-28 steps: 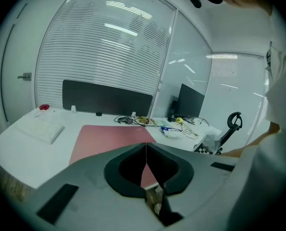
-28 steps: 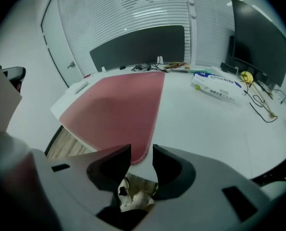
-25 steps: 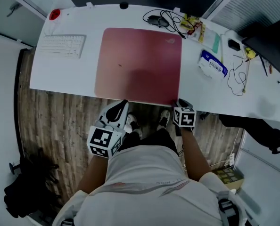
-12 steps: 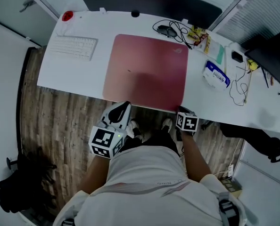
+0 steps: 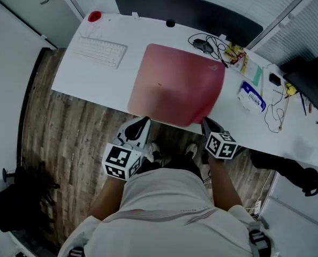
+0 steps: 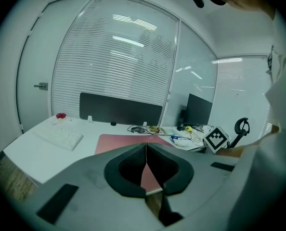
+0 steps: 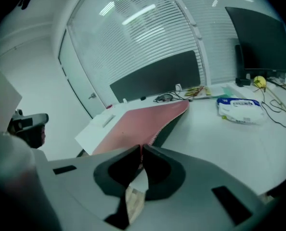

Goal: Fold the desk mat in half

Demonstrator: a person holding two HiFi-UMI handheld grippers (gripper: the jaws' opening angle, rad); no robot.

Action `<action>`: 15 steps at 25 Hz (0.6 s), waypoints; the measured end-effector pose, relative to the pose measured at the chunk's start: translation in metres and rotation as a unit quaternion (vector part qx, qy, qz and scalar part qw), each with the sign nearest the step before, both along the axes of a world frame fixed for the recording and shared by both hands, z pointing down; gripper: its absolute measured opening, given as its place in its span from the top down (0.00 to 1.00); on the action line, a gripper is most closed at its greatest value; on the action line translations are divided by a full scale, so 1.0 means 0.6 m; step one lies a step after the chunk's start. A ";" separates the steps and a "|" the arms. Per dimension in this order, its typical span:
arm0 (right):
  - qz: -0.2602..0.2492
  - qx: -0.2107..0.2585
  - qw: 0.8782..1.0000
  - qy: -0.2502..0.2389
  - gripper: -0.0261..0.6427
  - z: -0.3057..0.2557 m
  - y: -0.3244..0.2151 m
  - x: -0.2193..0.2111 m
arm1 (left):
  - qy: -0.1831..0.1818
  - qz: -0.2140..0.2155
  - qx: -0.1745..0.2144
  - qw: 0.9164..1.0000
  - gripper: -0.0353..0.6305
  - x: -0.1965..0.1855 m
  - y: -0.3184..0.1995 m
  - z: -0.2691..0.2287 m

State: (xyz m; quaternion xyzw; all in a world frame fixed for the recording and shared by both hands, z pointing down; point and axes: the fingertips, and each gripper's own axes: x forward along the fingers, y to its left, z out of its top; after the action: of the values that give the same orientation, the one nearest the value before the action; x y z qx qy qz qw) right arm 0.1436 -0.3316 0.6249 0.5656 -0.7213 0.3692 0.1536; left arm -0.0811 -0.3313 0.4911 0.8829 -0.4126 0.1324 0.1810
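Our right gripper (image 5: 206, 123) sits at the lower middle of the head view, its jaws closing to a narrow gap on the near right corner of the desk mat (image 5: 178, 84). In the right gripper view the pink edge runs straight in between the pads (image 7: 133, 163), and that corner is raised off the white desk (image 5: 89, 82). The rest of the mat lies flat in the centre of the frame. Our left gripper (image 5: 140, 123) hovers just below the mat's near left corner with its jaws pressed together on nothing we can see. The danger, as we judge it, is a lopsided lift. With only one corner held, the mat may fold on a diagonal or swing round on the desk, so the halves will not line up. The bite is also shallow, and the corner could slip out if we pull before the pads have settled. A dragged mat could push into the mouse and cables (image 5: 204, 45) at its far right corner. A second ago the mat lay as a flat rectangle and the right jaws stood wide at its corner, whereas now they have narrowed on it and the corner curls upward. The left gripper has barely moved.
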 end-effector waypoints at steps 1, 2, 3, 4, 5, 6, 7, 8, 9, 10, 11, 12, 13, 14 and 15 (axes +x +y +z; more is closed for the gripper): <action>-0.011 0.009 1.000 -0.008 0.85 -0.011 -0.009 -0.017 | 0.000 -0.005 0.002 1.000 0.92 -0.007 0.002 -0.001; -0.023 0.017 0.999 -0.014 0.85 -0.020 -0.018 -0.036 | 0.000 -0.010 0.003 1.000 0.92 -0.015 0.004 -0.003; -0.037 0.024 0.999 -0.018 0.85 -0.027 -0.028 -0.055 | 0.001 -0.017 0.004 1.000 0.92 -0.024 0.007 -0.004; -0.050 0.030 0.998 -0.022 0.85 -0.033 -0.038 -0.074 | 0.001 -0.024 0.005 1.000 0.92 -0.035 0.009 -0.005; -0.064 0.034 0.997 -0.025 0.85 -0.036 -0.048 -0.094 | 0.000 -0.032 0.005 0.999 0.92 -0.048 0.011 -0.006; -0.078 0.037 0.996 -0.027 0.85 -0.039 -0.058 -0.115 | 0.000 -0.041 0.005 0.999 0.92 -0.062 0.013 -0.006; -0.094 0.040 0.994 -0.029 0.85 -0.041 -0.067 -0.137 | -0.001 -0.052 0.005 0.999 0.92 -0.077 0.017 -0.006; -0.109 0.041 0.993 -0.029 0.85 -0.041 -0.076 -0.158 | -0.002 -0.064 0.004 0.998 0.92 -0.093 0.021 -0.005; -0.125 0.043 0.991 -0.029 0.85 -0.040 -0.084 -0.181 | -0.002 -0.077 0.003 0.997 0.92 -0.110 0.026 -0.002; -0.140 0.043 0.989 -0.028 0.85 -0.038 -0.090 -0.203 | -0.003 -0.089 0.001 0.996 0.92 -0.127 0.032 0.001; -0.153 0.044 0.987 -0.027 0.85 -0.036 -0.096 -0.224 | -0.003 -0.102 0.000 0.995 0.92 -0.144 0.037 0.004; -0.164 0.045 0.985 -0.025 0.85 -0.032 -0.101 -0.243 | -0.003 -0.113 -0.002 0.994 0.92 -0.160 0.043 0.007; -0.173 0.046 0.984 -0.023 0.85 -0.029 -0.106 -0.262 | -0.002 -0.125 -0.003 0.992 0.92 -0.176 0.048 0.009; -0.181 0.047 0.982 -0.021 0.85 -0.026 -0.112 -0.279 | -0.002 -0.136 -0.005 0.991 0.92 -0.191 0.054 0.011; -0.189 0.048 0.981 -0.020 0.85 -0.022 -0.117 -0.297 | -0.002 -0.146 -0.007 0.989 0.92 -0.206 0.060 0.014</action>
State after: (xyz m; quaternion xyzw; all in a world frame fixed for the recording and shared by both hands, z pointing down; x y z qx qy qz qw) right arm -0.0347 -0.4020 0.6117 0.4185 -0.8347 0.3099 0.1793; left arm -0.2044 -0.2955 0.4994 0.8116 -0.5365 0.1090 0.2038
